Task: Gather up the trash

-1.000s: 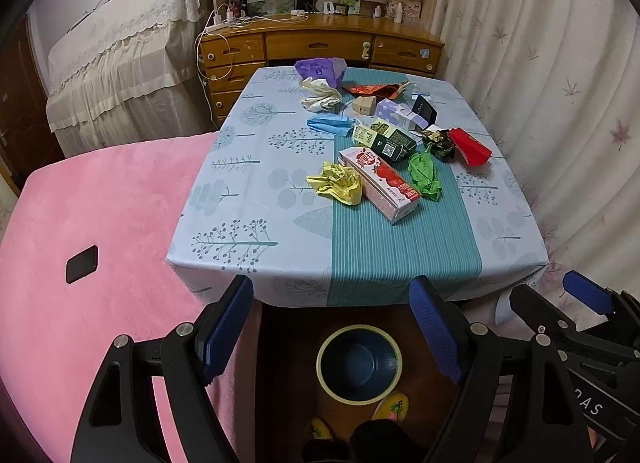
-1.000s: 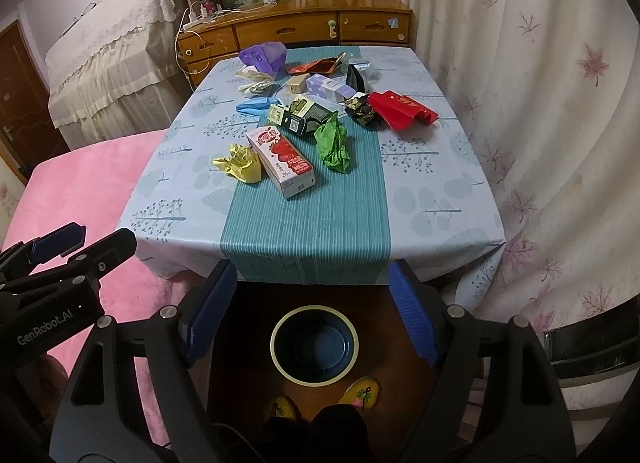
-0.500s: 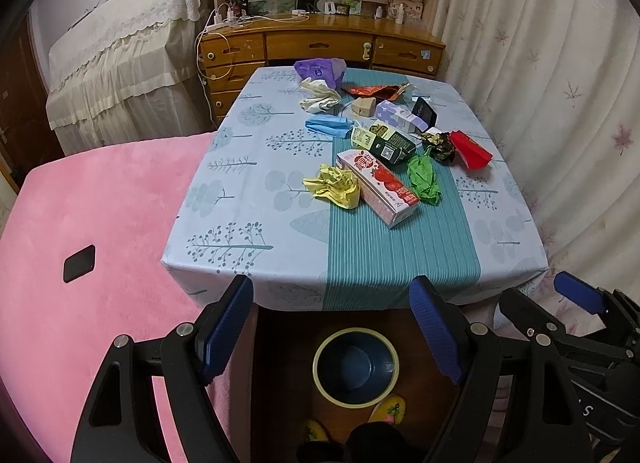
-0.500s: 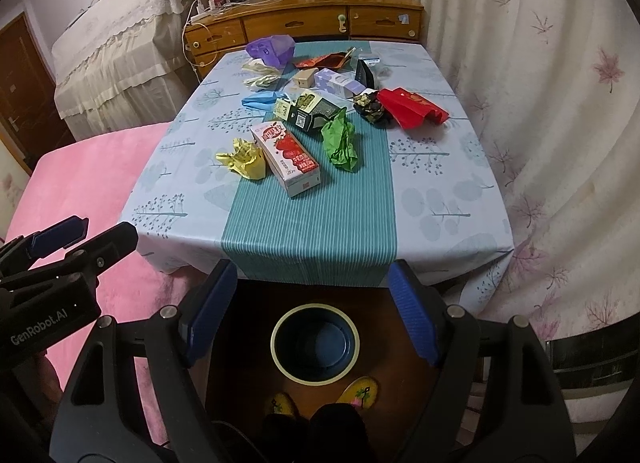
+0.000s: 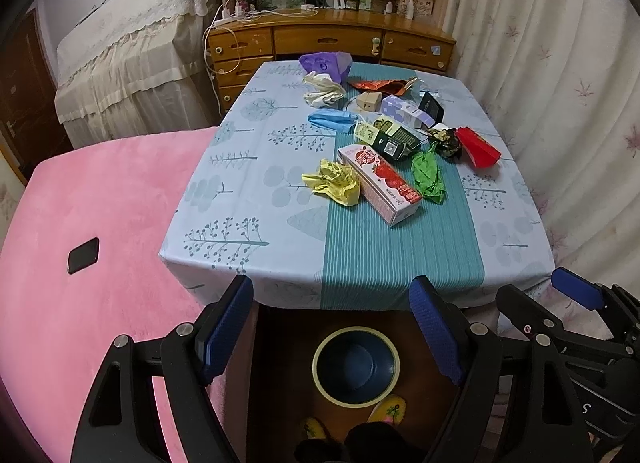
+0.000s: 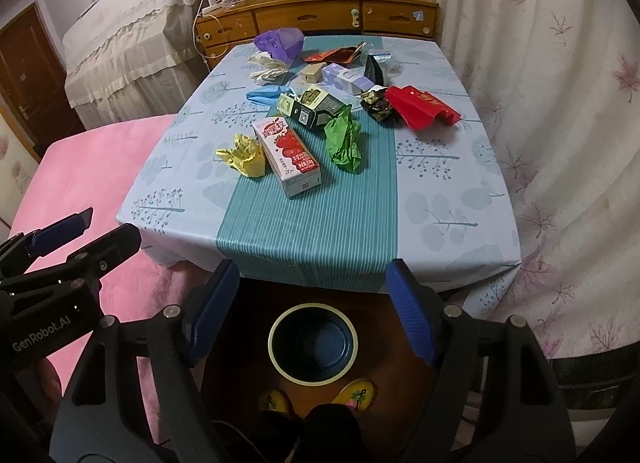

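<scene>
Trash lies on the clothed table (image 5: pixel 248 223): a yellow crumpled paper (image 5: pixel 334 182), a strawberry milk carton (image 5: pixel 380 183), green crumpled paper (image 5: pixel 429 174), a red packet (image 5: pixel 478 147), a dark green box (image 5: pixel 390 137), a blue mask (image 5: pixel 334 120) and more behind. A dark blue bin with a pale rim (image 5: pixel 356 365) stands on the floor before the table, also in the right wrist view (image 6: pixel 313 343). My left gripper (image 5: pixel 332 327) is open and empty above the bin. My right gripper (image 6: pixel 312 309) is open and empty beside it.
A pink bed (image 5: pixel 80 263) with a black phone (image 5: pixel 83 261) lies left of the table. A wooden dresser (image 5: pixel 332 43) stands behind it and curtains (image 5: pixel 560 83) hang at the right. Yellow slippers (image 6: pixel 356 393) show by the bin.
Both grippers have risen and edged slightly toward the table, so the table looks a little farther down. The jaws stay open and the trash has not moved.
</scene>
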A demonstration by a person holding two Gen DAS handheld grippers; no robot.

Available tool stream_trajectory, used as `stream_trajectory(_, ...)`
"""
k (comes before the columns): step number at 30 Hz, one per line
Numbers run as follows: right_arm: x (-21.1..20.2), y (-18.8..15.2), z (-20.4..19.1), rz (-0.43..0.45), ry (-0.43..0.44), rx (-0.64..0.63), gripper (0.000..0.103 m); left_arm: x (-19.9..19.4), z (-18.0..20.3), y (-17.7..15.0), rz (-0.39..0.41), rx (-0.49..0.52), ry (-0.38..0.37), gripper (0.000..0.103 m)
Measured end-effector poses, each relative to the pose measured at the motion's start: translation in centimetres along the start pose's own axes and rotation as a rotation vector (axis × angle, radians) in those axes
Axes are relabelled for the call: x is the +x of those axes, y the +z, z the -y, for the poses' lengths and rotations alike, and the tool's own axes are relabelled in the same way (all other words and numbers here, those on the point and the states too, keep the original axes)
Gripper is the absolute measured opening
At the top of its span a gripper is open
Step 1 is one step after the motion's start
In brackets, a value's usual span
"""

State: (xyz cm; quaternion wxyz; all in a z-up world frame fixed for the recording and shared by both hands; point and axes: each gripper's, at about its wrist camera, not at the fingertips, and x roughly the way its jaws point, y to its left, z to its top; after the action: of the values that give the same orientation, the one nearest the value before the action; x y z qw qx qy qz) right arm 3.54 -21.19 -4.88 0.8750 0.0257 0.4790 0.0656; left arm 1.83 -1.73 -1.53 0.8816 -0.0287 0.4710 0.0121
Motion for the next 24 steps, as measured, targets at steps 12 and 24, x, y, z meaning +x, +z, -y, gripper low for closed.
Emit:
stream_trajectory(12, 1.7, 1.7, 1.4, 0.0, 0.052, -0.048, 0.069, 1.6, 1.5, 1.1, -0.028, -0.032, 0.033, 0.082)
stream_trajectory(24, 4.3, 6.2, 1.8, 0.01, 0.169, -0.121, 0.067, 2.1, 1.1, 3.7, -0.023, -0.078, 0.109, 0.082)
